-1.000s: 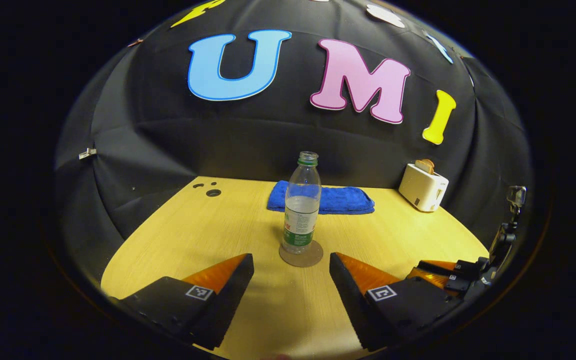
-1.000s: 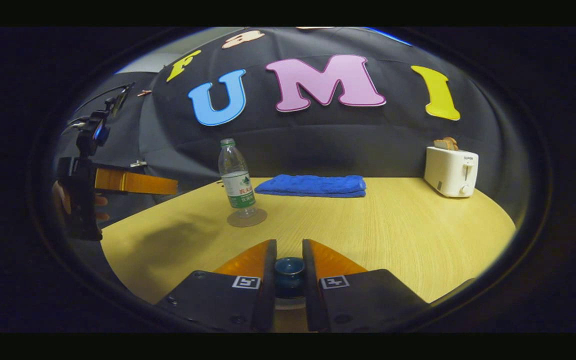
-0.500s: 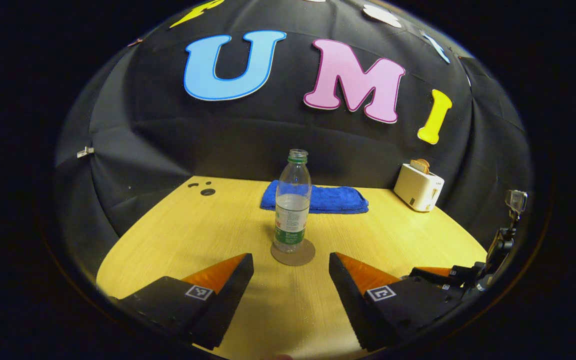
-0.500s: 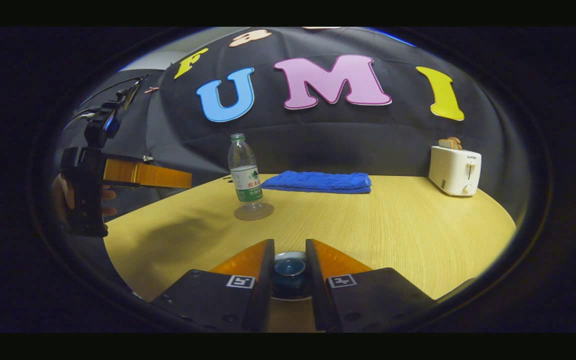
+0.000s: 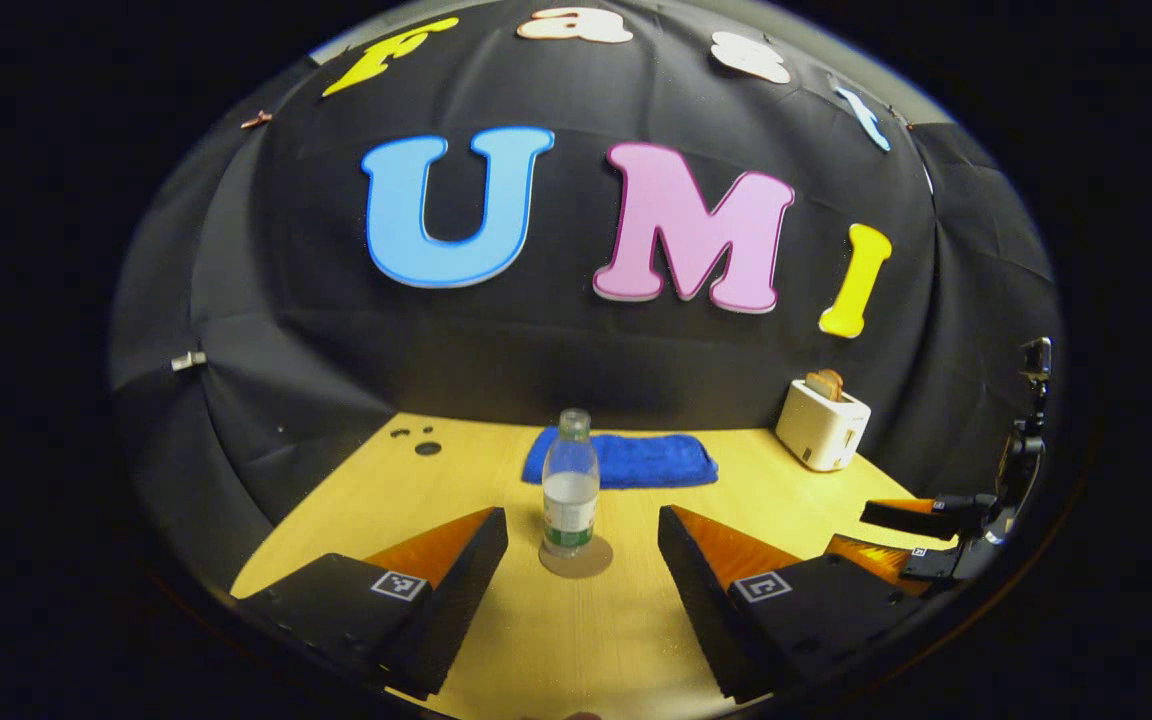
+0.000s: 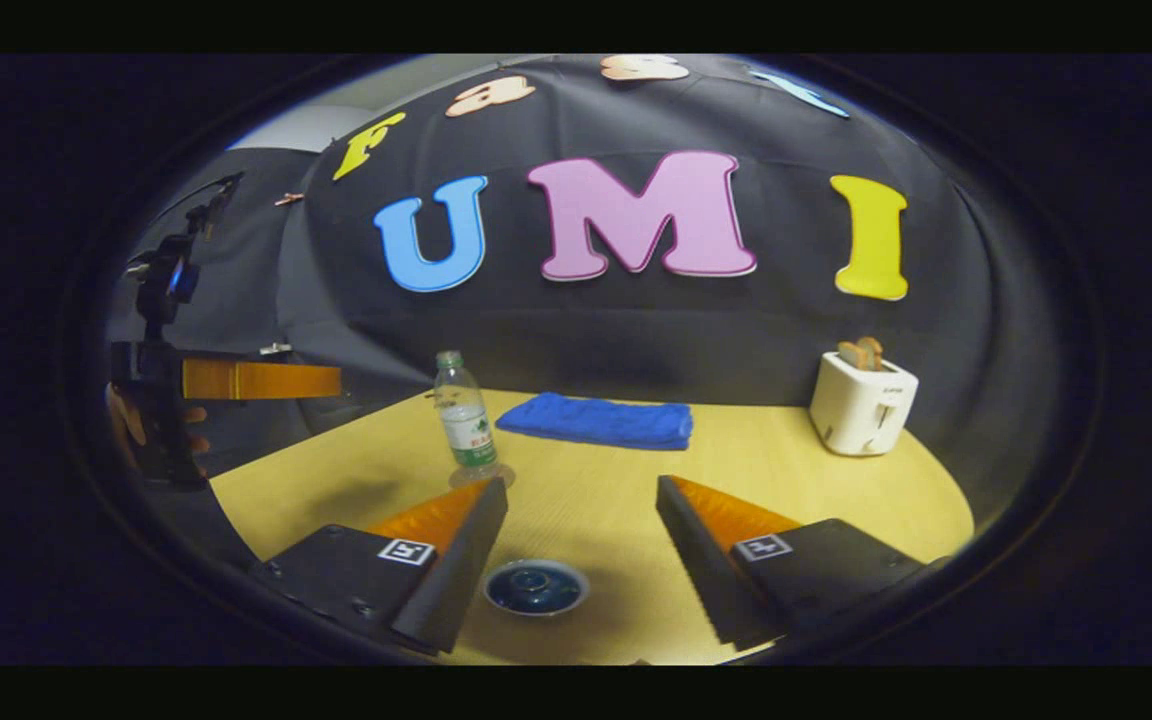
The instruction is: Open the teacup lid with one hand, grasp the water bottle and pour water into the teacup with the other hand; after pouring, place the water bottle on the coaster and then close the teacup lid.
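Note:
The clear water bottle point(image 5: 570, 480) stands upright, without a cap, on a round brown coaster point(image 5: 576, 558). My left gripper point(image 5: 581, 520) is open, well short of the bottle, which is framed between its fingers. In the right gripper view the bottle point(image 6: 464, 420) stands at the left, its coaster point(image 6: 481, 478) partly behind a finger. The dark blue lidded teacup point(image 6: 536, 587) sits on the table below my right gripper point(image 6: 581, 490), which is open and holds nothing. The left gripper point(image 6: 236, 380) hovers at the far left, held by a hand point(image 6: 136, 430). The right gripper point(image 5: 921, 540) shows at the right edge.
A folded blue towel point(image 5: 626, 460) point(image 6: 596, 420) lies at the back of the yellow wooden table point(image 6: 786, 480). A white toaster point(image 5: 821, 425) point(image 6: 861, 400) with bread in it stands at the back right. Small holes point(image 5: 426, 448) mark the table's far left.
My right gripper has opened, letting go of the teacup lid's knob, and risen away from the cup. My left gripper has drawn back from the bottle.

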Demonstrator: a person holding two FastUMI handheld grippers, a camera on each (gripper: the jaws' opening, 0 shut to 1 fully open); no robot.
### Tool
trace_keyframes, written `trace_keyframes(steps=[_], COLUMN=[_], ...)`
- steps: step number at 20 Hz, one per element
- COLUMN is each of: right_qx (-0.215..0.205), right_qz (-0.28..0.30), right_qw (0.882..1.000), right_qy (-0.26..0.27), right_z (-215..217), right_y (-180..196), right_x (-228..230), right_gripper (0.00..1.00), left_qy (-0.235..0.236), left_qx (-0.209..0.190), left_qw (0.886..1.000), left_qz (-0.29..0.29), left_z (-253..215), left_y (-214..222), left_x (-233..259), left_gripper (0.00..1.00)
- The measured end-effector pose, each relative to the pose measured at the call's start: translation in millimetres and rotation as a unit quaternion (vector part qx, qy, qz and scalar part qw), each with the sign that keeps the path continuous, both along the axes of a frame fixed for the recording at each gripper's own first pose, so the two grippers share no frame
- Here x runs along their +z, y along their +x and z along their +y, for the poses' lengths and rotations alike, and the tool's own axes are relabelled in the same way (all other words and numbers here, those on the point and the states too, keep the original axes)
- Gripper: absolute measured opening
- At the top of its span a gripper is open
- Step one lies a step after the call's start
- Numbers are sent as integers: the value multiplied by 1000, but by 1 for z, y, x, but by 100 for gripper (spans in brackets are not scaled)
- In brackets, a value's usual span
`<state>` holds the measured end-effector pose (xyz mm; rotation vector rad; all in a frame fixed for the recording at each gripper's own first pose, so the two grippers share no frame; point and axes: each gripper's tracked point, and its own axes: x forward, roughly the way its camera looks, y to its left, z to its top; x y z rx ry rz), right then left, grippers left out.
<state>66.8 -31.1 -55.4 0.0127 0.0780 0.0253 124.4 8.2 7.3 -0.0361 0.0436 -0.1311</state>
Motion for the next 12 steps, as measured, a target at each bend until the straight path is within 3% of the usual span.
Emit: trace_keyframes(steps=[1, 5, 10, 12], right_qx=[-12, -64, -106, -122], right_qz=[-4, -14, -4, 3], right_qw=[1000, 998, 994, 993], right_qy=[-1, -7, -13, -6], right_z=[-5, -25, -23, -17], right_y=[-8, -43, -80, -89], right_x=[16, 57, 71, 73], right_gripper=[100, 99, 99, 99], left_qy=[9, 17, 9, 12], left_qx=[2, 10, 52, 40], left_qw=[1000, 999, 998, 999], left_qz=[-12, -33, -33, -19], left_z=[0, -1, 10, 7], left_y=[-4, -22, -47, -55], left_x=[10, 28, 23, 15], left_gripper=[95, 95, 95, 95])
